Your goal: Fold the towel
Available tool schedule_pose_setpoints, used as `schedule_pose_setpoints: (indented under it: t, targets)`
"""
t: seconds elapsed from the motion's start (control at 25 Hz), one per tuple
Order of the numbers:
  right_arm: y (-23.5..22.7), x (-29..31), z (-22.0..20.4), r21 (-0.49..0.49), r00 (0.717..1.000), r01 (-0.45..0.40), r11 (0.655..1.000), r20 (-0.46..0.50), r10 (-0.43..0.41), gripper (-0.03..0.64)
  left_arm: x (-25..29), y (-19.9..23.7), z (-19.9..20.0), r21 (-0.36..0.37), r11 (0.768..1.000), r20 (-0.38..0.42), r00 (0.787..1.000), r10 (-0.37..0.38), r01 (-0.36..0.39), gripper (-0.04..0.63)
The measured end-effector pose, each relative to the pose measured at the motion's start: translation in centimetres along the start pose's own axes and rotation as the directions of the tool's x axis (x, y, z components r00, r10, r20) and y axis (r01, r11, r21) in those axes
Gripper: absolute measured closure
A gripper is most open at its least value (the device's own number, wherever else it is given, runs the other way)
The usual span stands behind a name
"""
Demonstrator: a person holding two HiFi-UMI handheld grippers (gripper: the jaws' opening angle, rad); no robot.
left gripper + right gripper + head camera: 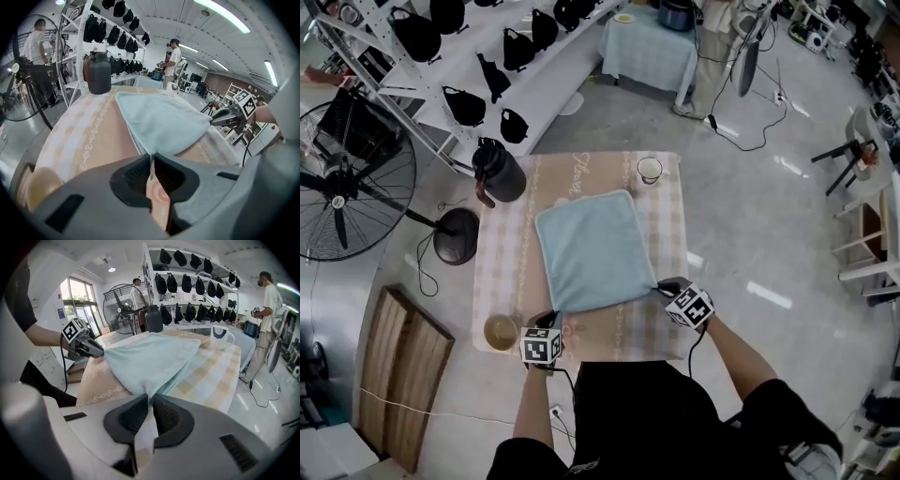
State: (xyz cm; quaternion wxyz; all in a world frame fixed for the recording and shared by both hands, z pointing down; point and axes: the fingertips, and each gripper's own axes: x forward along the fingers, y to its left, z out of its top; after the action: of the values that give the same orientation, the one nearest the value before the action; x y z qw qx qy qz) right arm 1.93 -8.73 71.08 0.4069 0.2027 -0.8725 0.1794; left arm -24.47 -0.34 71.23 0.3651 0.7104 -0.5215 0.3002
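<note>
A light blue towel [592,248] lies spread on the checked table [506,272]. Its two near corners are raised off the cloth. My left gripper [553,317] is shut on the near left corner, and in the left gripper view the towel [161,119] runs down into the closed jaws of that gripper [152,159]. My right gripper [661,287] is shut on the near right corner, and the right gripper view shows the towel [150,359] pinched between this gripper's [151,399] pads. Each gripper appears in the other's view, the right gripper [220,119] and the left gripper [91,350].
A black jug [499,171] stands at the table's far left corner and a glass mug [650,170] at the far right. A cup [500,332] sits at the near left corner beside my left gripper. A floor fan [342,192] and a shelf rack stand to the left.
</note>
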Motion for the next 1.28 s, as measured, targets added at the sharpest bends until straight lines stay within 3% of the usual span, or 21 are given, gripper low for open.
schedule_pose_setpoints:
  t: [0.52, 0.72, 0.84, 1.04, 1.28]
  targets:
    - [4.3, -3.7, -4.8, -0.055, 0.999, -0.049, 0.997, 0.008, 0.049, 0.583, -3.6, -5.7, -6.0, -0.051, 0.998, 0.027, 0.999, 0.032, -0.031, 0.561]
    - [6.3, -4.8, -7.4, -0.038, 0.996, -0.085, 0.996, 0.010, 0.085, 0.583, -5.2, -7.5, -8.5, -0.127, 0.992, 0.039, 0.999, 0.026, -0.021, 0.561]
    - [6.9, -5.4, -8.0, -0.041, 0.996, -0.093, 0.995, 0.013, 0.093, 0.583, -5.7, -8.1, -9.1, -0.133, 0.991, 0.031, 0.999, 0.029, -0.025, 0.561]
    - [6.1, -6.3, -7.0, -0.038, 0.996, -0.074, 0.997, 0.042, 0.076, 0.583, -6.1, -7.6, -8.3, -0.143, 0.989, 0.039, 0.999, 0.032, -0.027, 0.561]
    - [3.8, -6.9, -3.3, -0.033, 0.995, -0.032, 0.999, 0.092, 0.035, 0.584, -6.3, -5.5, -3.6, -0.150, 0.989, 0.102, 0.994, 0.023, -0.008, 0.561]
